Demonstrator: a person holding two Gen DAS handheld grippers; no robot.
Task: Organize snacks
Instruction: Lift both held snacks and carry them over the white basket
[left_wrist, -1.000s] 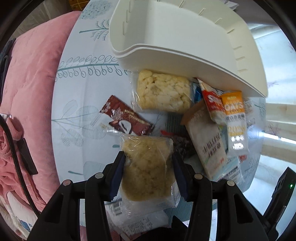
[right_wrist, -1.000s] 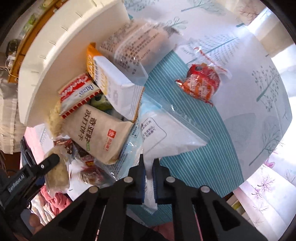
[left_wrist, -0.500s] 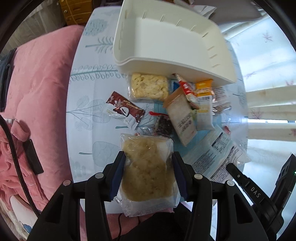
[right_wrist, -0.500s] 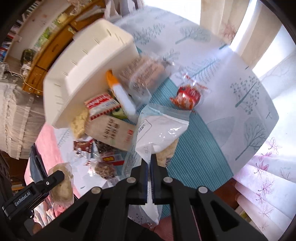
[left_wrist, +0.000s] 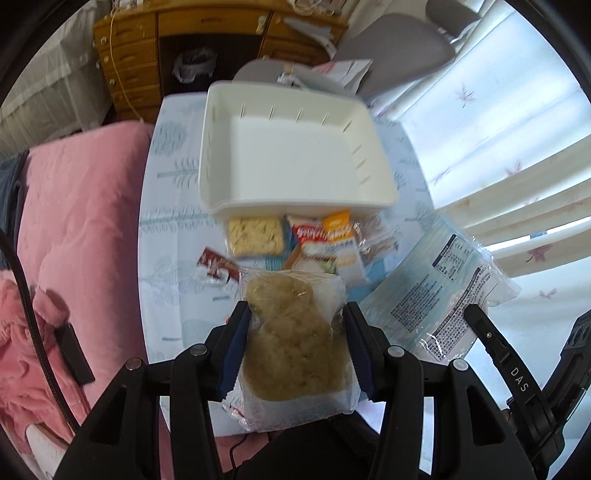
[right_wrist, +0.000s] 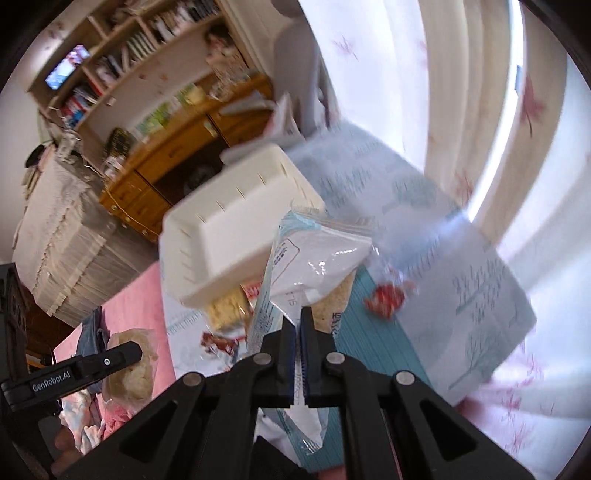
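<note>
Above the table (left_wrist: 173, 236), left gripper (left_wrist: 295, 325) clamps a crumbly snack packet (left_wrist: 295, 347) — right gripper (right_wrist: 298, 325) pinches a pale-blue bag (right_wrist: 317, 254).

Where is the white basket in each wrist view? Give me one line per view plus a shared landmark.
Left wrist view: the white basket sits at upper centre, open top toward the camera, nothing visible inside it.
Right wrist view: it is centre-left, seen from outside and tilted in the picture.
Shared landmark: the pale yellow cracker packet lying against the basket's near edge.

Red snack (right_wrist: 386, 297) blurred; pkg labels unreadable.
</note>
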